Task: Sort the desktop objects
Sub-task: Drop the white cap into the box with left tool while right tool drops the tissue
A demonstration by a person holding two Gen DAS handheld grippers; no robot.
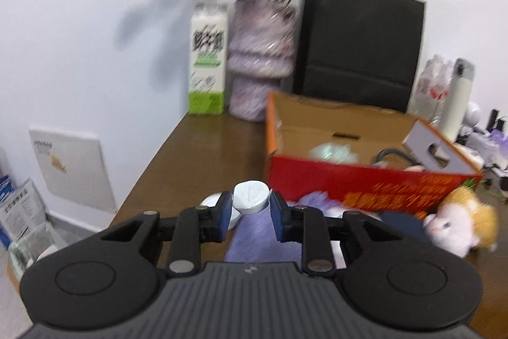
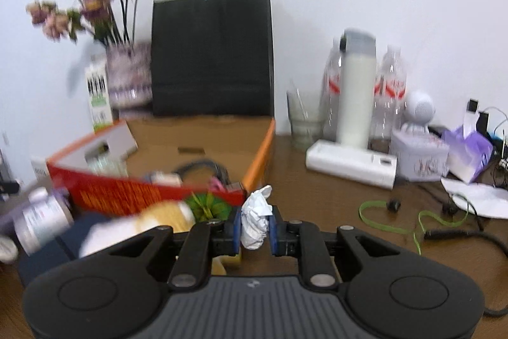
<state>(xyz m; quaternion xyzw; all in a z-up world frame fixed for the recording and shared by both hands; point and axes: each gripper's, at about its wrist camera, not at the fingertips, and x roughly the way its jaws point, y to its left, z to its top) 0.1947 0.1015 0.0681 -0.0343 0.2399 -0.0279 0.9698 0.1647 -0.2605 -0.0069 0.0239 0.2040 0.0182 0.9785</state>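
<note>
My left gripper (image 1: 250, 213) is shut on a purple bottle with a pale blue cap (image 1: 250, 199), held above the brown desk (image 1: 203, 148) just left of the red and orange cardboard box (image 1: 365, 180). My right gripper (image 2: 254, 227) is shut on a crumpled white paper wad (image 2: 255, 218), held in front of the box's right front corner (image 2: 254, 177). The box holds a black cable (image 2: 203, 167) and small items. A plush toy (image 1: 457, 227) lies in front of the box; it also shows blurred in the right wrist view (image 2: 152, 221).
A milk carton (image 1: 208, 62), a flower vase (image 1: 260, 62) and a black paper bag (image 1: 358, 46) stand against the wall. A white thermos (image 2: 355, 91), plastic bottles (image 2: 392, 91), a glass (image 2: 304, 123), a white device (image 2: 349, 167), tissues (image 2: 470, 154) and cables (image 2: 412, 221) crowd the right side.
</note>
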